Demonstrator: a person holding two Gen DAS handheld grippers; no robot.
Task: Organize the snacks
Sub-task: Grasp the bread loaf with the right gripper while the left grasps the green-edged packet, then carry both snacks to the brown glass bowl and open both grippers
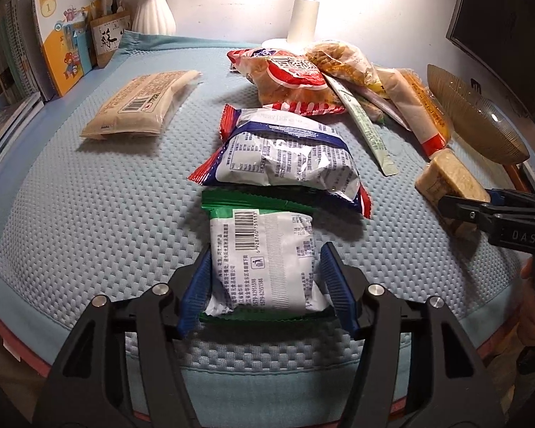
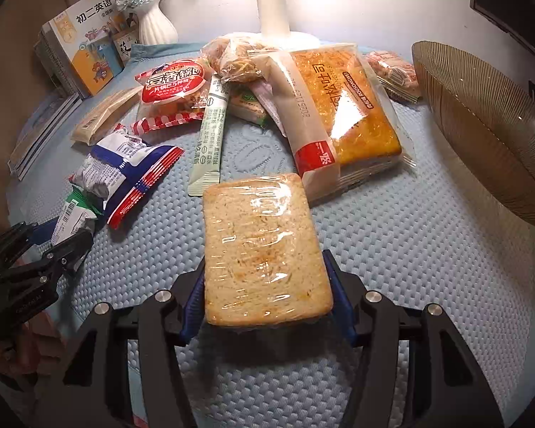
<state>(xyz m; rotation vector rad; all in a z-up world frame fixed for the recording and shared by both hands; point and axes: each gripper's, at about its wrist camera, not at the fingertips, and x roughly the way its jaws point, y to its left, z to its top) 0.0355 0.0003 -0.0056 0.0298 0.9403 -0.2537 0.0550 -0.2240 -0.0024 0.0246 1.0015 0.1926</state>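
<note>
Left wrist view: left tool [image 1: 264, 285] clamps the green packet [image 1: 264, 264]; right tool [image 2: 267, 292] clamps the wrapped cracker block [image 2: 264, 246].

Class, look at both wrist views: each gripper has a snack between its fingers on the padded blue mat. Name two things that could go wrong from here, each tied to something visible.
1. The right gripper clamps only the near end of the plastic-wrapped biscuit slab; the slick film might let it slip or tilt.
2. The left gripper straddles the green-edged packet, whose far end lies under the blue-and-red packet; lifting could drag that one along.
</note>
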